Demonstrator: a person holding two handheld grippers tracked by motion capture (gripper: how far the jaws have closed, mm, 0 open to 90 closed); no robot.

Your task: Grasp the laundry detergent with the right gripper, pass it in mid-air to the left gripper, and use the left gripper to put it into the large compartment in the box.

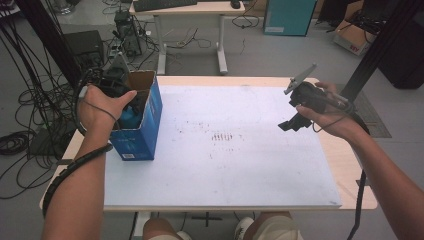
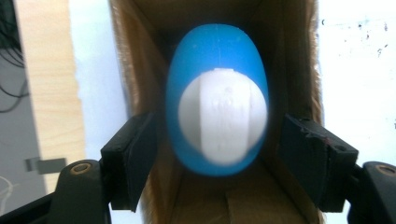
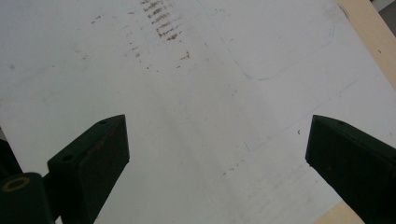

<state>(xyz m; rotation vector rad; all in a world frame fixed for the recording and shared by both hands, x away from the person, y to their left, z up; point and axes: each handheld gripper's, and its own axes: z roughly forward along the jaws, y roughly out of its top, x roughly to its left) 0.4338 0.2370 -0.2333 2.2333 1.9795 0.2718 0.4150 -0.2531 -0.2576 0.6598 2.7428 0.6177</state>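
- While I look down from the high view, my left gripper [image 1: 117, 80] sits over the open top of the blue box [image 1: 142, 135] at the counter's [image 1: 350, 170] left edge.
- Along its own view, the jaws stand wide to either side of a blue egg-shaped thing [image 2: 217, 100] with a white cap, inside the box's brown walls; they do not touch it.
- I judge the grasp not yet made: closing and lifting out remain.
- Over on the right, my right gripper [image 1: 295, 107] hangs above the white mat [image 3: 196, 140], jaws wide, holding nothing.
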